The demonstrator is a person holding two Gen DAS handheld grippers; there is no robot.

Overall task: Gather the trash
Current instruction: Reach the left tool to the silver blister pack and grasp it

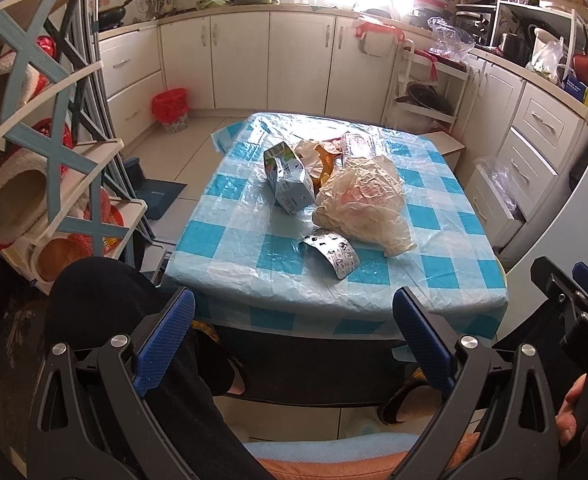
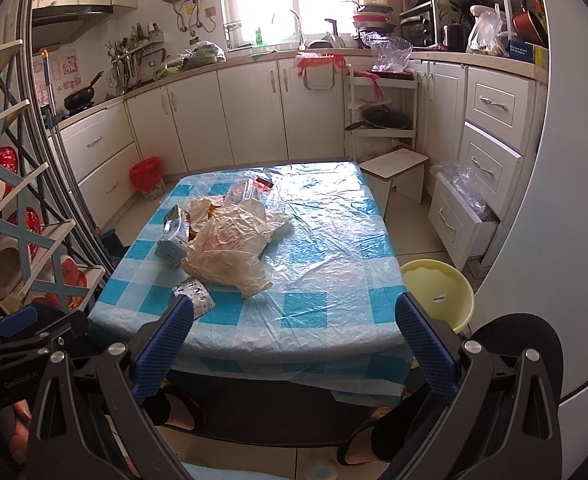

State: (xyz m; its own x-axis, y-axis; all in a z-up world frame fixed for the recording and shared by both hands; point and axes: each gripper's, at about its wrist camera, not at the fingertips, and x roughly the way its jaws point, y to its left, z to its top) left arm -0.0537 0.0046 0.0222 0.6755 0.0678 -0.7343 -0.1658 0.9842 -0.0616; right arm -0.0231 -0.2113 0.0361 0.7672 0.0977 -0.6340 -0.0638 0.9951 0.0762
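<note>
Closest to us, our left gripper (image 1: 294, 312) hangs low in front of the table's near edge, its blue-padded fingers (image 1: 165, 340) spread wide apart with nothing between them. Our right gripper (image 2: 294, 320) sits the same way, tongs wide open and empty, just short of the near edge of the table (image 2: 334, 280). In the left view the right gripper shows again at the far right edge, with a hand (image 1: 572, 412) wrapped round its grip. Below the grippers we see dark trouser legs and slippered feet on the tiled floor.

The table wears a blue-and-white checked plastic cloth. The trash lies in a loose heap on its left half. Nearest us is a silver blister pack (image 1: 331, 251), bent and lying by itself just in front of the pile. Behind it sits a crumpled cream plastic bag (image 1: 364, 198), and touching its left side a crushed drink carton (image 1: 287, 178) lies tilted. Further back, partly hidden, we make out more crumpled wrappers and a clear plastic piece (image 1: 360, 146); we cannot tell exactly what these are.

A pale yellow stool (image 2: 440, 284) stands beside the table's right corner. Beyond the table, on the floor against the white cabinets, stands a small bin lined with a red bag (image 1: 170, 109), well apart from the trash.
</note>
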